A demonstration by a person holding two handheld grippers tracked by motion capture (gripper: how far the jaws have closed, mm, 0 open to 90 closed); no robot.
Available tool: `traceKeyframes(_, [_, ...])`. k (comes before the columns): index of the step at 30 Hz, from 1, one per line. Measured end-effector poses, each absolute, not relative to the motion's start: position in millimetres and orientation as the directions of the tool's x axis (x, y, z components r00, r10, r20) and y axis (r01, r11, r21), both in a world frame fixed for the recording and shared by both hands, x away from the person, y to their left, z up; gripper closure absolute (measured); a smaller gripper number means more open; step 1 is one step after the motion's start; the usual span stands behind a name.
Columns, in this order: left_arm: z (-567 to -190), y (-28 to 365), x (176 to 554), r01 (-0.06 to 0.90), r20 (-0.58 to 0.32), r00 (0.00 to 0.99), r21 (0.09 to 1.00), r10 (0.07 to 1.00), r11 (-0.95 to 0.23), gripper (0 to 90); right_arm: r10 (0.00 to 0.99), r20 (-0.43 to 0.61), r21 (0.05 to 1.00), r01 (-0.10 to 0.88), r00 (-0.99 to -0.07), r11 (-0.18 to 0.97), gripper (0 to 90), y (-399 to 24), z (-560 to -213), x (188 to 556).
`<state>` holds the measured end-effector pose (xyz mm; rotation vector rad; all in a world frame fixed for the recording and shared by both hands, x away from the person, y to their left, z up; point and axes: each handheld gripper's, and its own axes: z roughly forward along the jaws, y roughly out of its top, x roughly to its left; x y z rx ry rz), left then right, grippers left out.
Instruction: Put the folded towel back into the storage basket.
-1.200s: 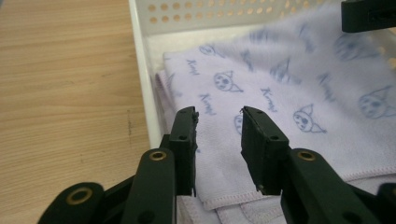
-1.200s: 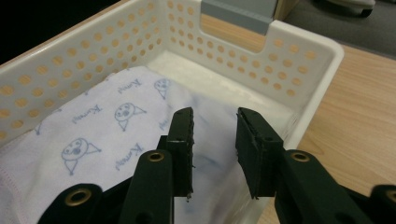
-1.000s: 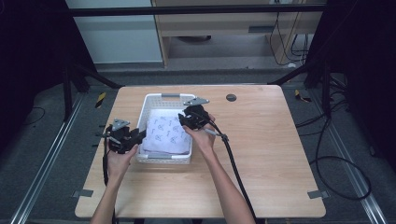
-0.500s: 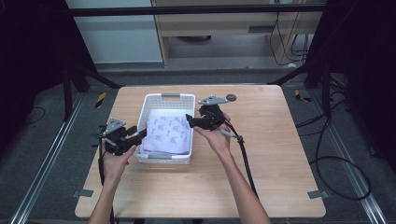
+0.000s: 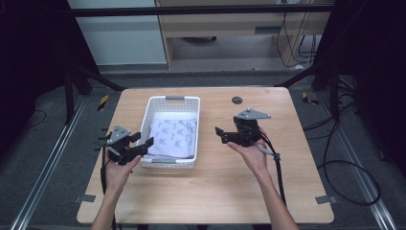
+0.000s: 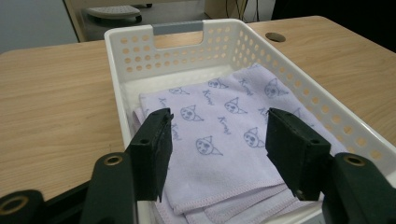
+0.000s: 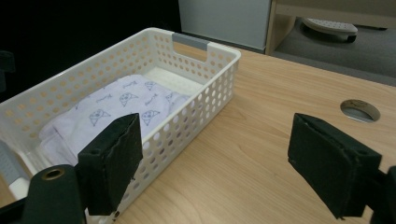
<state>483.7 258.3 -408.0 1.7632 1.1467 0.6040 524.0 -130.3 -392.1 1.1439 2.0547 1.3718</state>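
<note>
My left tool (image 5: 125, 146) hangs over the near left corner of the white basket (image 5: 163, 102), held in my left hand (image 5: 117, 170) just off the table (image 5: 287, 191). Its jaws stand wide apart with nothing between them. In the left gripper view my left tool (image 6: 217, 140) looks straight along the basket (image 6: 140, 56), whose near rim lies just under the jaws. Ahead of and below the jaws lies the folded lilac cloth (image 6: 224, 140), printed with small cat faces and script, flat on the basket floor; a strip of bare floor shows beyond the cloth, toward the far wall with its grey handle (image 6: 180, 27).

From above, the cloth (image 5: 174, 136) fills the near part of the basket, ahead and to the right of my left tool.

Further right, my right tool (image 5: 225, 136) is held above bare table in my right hand (image 5: 249, 153), well apart from the basket's right wall and pointing toward it. Its jaws are spread wide and grip nothing. In the right gripper view my right tool (image 7: 212, 163) has the basket (image 7: 219, 84) ahead on its left, the cloth (image 7: 116, 107) inside it, and a round cable hole (image 7: 359, 110) in the table (image 7: 261, 154) ahead on its right. That hole (image 5: 237, 100) sits beyond my right tool in the high view.
</note>
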Motion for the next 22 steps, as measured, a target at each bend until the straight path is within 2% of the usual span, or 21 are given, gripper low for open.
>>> traceKeyframes(11, [-410,263,474,0.443,-0.083,0.446,0.886,0.891,-0.14,40.7,0.821,0.081,0.899,0.396,-0.565,0.185,17.1,-176,-405,497])
traceKeyframes(17, [-413,264,472,0.443,-0.078,0.445,0.885,0.892,-0.144,46.3,0.839,0.096,0.897,0.412,-0.535,0.161,18.6,-208,-416,486])
traceKeyframes(18, [-413,265,471,0.445,-0.077,0.445,0.884,0.892,-0.146,49.8,0.844,0.097,0.896,0.416,-0.528,0.157,19.6,-215,-419,484])
traceKeyframes(22, [-414,265,467,0.439,-0.074,0.44,0.887,0.895,-0.142,54.2,0.853,0.1,0.891,0.428,-0.512,0.153,27.9,-235,-429,477])
